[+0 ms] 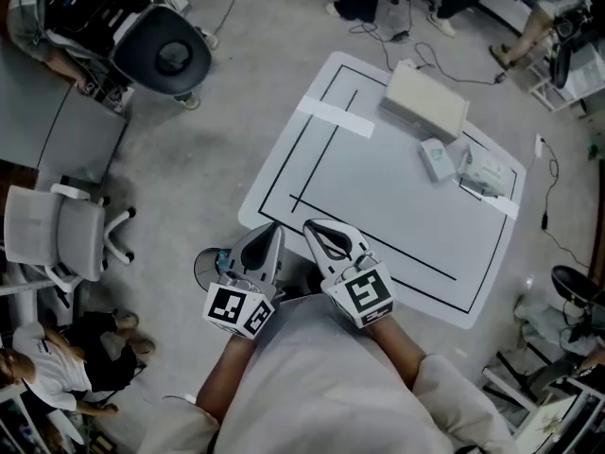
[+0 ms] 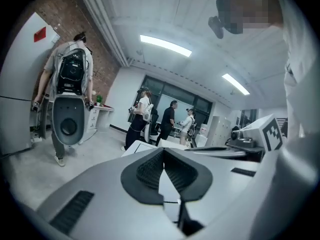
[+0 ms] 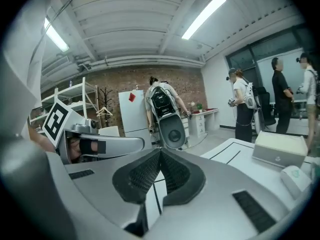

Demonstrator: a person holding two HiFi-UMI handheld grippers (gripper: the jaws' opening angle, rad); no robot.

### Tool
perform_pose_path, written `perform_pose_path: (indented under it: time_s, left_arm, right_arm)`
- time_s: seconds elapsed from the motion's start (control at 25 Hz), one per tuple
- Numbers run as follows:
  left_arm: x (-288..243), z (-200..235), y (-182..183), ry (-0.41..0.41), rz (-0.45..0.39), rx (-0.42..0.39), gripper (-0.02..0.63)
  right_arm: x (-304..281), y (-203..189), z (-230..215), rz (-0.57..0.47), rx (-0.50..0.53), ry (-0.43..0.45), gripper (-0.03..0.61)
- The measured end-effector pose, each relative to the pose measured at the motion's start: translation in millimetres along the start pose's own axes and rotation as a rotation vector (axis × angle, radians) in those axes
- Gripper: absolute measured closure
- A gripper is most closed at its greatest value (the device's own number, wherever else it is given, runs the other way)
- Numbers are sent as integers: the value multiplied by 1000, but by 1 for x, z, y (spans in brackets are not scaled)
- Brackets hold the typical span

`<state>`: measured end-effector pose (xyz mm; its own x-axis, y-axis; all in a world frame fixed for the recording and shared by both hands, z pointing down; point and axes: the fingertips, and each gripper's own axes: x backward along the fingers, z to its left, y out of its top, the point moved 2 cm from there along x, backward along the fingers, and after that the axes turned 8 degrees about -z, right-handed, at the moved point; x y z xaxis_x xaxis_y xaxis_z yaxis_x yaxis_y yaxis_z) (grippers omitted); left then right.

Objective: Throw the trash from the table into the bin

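Head view: nothing confirmably binned; probably early in the job. Smooth white table (image 1: pixel 397 206), black-lined, taped. On table's far side: matte rectangular box (image 1: pixel 423 100), small pale packet (image 1: pixel 438 159), crinkled wrapper (image 1: pixel 487 173). Round bin (image 1: pixel 210 265) off table's near-left corner, contents unclear. Left gripper (image 1: pixel 272 227) and right gripper (image 1: pixel 314 227) over table's near edge.

Left gripper view: ribbed dark pads (image 2: pixel 150 171) pressed together, nothing between.

Right gripper view: pads likewise closed, empty. Box and packet well across table. Every pickup apparently left to do.
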<state>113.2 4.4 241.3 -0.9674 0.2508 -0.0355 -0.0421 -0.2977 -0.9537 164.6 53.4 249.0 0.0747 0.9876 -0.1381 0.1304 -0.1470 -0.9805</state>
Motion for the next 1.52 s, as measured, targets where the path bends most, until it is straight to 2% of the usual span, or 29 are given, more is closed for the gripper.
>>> perform_pose_path:
  time_s: [0.16,0.52,0.64,1.16,1.52]
  left_arm:
    - [-32,-38,-13,-82,22,-21,606]
    - [-78,-94,-29,-196,72,-70,606]
    - [-86,-103,-33,-211,84,-93,606]
    - [-91,-112,-45,-239,105,-126,606]
    - [-92,-102,-42,-251,99,-92,606]
  right_arm:
    - [38,-2,-36,-20,-9,-81,555]
    - [105,-14,-83,-39,-30,-249,557]
    - [118,-15,-94,-54,-40,-286,557]
    - [128,-21,-104,-57,-51,-318,555]
    - [120,-22,-104,-51,-56,-329,554]
